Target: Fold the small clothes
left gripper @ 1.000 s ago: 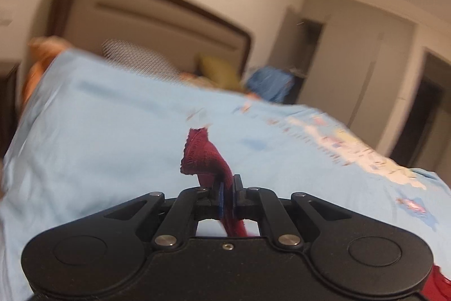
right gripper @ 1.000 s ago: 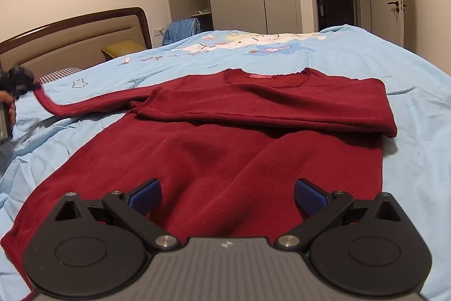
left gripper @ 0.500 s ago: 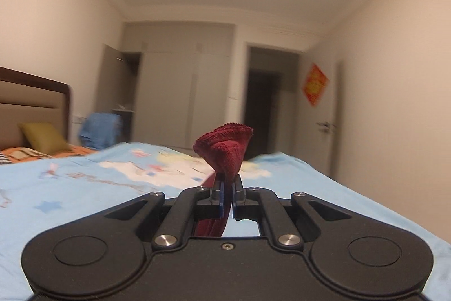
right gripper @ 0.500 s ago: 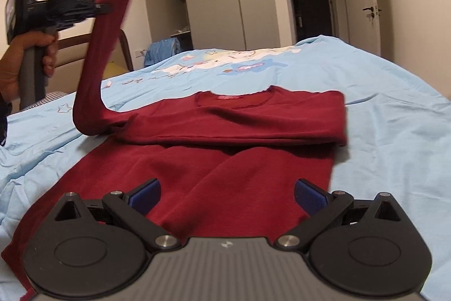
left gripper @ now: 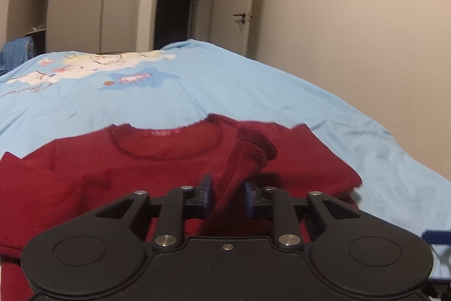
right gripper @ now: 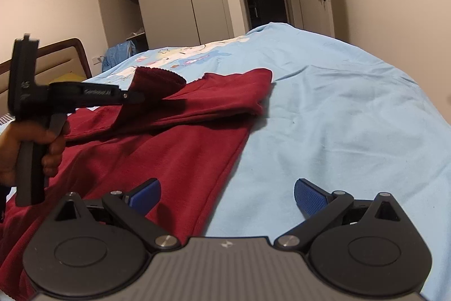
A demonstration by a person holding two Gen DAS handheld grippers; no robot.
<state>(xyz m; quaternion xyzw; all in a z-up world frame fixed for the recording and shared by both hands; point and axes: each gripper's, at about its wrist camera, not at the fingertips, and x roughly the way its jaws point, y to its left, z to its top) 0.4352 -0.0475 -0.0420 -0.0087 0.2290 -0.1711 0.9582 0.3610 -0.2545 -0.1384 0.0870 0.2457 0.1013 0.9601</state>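
Left wrist view shows our left gripper [left gripper: 225,198] low in the frame, over the chest of the red sweater [left gripper: 112,174]. Half a second ago its jaws were pressed tight on the cuff, high in the air; now they stand a little apart, and the sleeve [left gripper: 245,160] only lies loosely between them. So we judge that we are releasing it.

In the right wrist view the sweater lies flat on the blue bed cover [right gripper: 338,117], in the left half of the frame, with the other sleeve already folded across the chest. The cuff [right gripper: 157,81] hangs from the left gripper at middle left, just above this fold.

Our right gripper [right gripper: 225,198] stays wide open and holds nothing, at the lower edge over the hem.

We think both sleeves are now in, and folding the body comes next.
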